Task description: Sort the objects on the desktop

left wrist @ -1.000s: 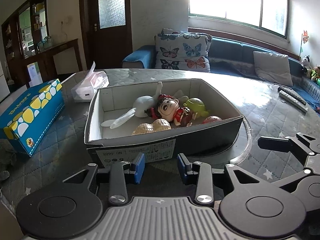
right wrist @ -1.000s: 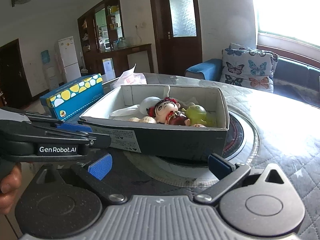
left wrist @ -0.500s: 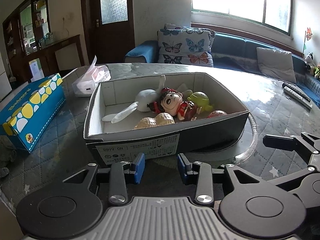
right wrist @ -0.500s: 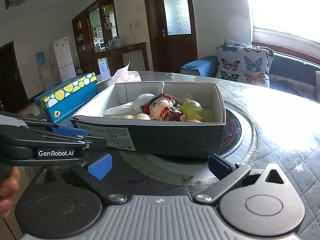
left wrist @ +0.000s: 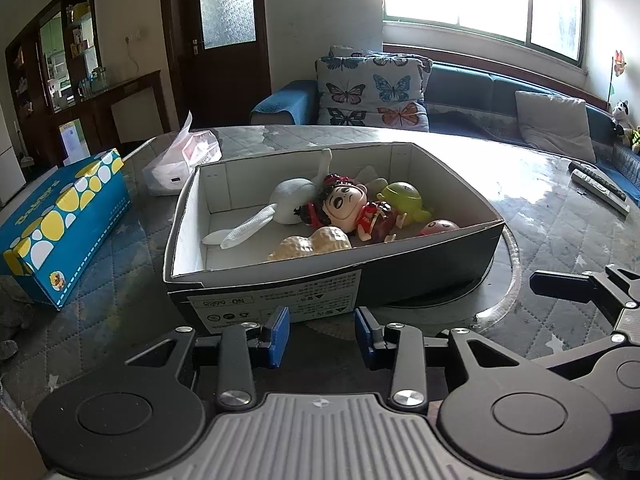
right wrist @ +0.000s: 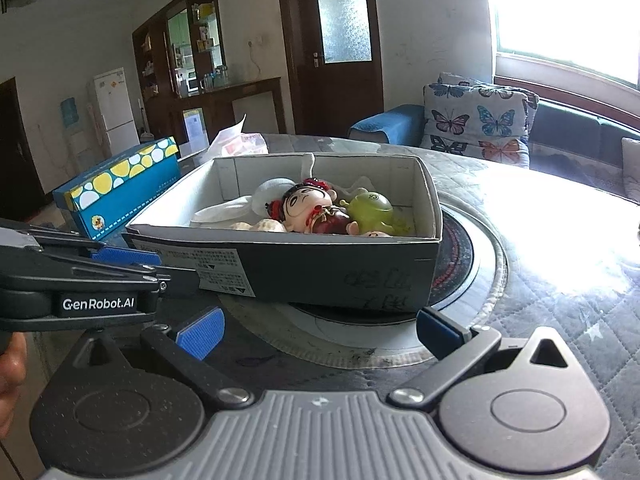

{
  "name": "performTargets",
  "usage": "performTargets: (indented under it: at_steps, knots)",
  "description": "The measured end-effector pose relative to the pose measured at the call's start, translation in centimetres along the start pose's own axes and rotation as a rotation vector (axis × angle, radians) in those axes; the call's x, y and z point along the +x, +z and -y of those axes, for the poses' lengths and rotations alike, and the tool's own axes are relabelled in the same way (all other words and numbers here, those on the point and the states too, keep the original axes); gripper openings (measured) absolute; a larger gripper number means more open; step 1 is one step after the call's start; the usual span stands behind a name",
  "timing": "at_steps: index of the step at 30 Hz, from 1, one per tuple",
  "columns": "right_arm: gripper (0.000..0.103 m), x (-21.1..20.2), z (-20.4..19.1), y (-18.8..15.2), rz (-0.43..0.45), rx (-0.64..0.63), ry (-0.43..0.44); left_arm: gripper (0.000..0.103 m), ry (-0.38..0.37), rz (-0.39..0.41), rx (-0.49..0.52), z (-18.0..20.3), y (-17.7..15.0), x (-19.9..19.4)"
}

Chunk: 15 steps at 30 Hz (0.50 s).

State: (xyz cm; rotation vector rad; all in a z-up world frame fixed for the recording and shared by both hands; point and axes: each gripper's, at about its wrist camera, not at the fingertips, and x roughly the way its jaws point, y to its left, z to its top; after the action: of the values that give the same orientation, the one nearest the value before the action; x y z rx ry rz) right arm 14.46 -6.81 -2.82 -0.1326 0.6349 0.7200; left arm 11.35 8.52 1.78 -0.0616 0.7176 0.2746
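A black cardboard box (left wrist: 436, 258) (right wrist: 320, 268) with a white inside stands on the table. In it lie a doll with a red dress (left wrist: 352, 208) (right wrist: 308, 208), a green figure (left wrist: 402, 198) (right wrist: 370, 208), a white plush toy (left wrist: 288, 200), a peanut-shaped toy (left wrist: 310, 242) and a pink piece (left wrist: 440, 226). My left gripper (left wrist: 322, 332) hovers just before the box's near wall, jaws partly apart with nothing between them. My right gripper (right wrist: 318, 328) stands wide open at the box's near corner, also empty.
A blue tissue box with yellow dots (left wrist: 60, 220) (right wrist: 124, 184) lies left of the black box. A white tissue pack (left wrist: 180, 164) sits behind it. Two remote controls (left wrist: 598, 186) lie at the table's right edge. A sofa with butterfly cushions (left wrist: 372, 92) stands beyond.
Both views have shifted slightly, so the box sits a little lower and nearer. Neither gripper's jaws have changed their gap.
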Motion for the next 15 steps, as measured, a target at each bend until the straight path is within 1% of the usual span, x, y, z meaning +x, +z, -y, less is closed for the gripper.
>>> performTargets:
  at_steps: [10,15]
  knots:
    - [0.103,0.13,0.33,0.01,-0.016,0.014,-0.024,0.039,0.006,0.006,-0.008,-0.16,0.16,-0.16]
    - [0.103,0.05,0.54,-0.05,-0.017,0.02,-0.037,0.039,-0.002,0.005,-0.022,-0.15,0.06,-0.32]
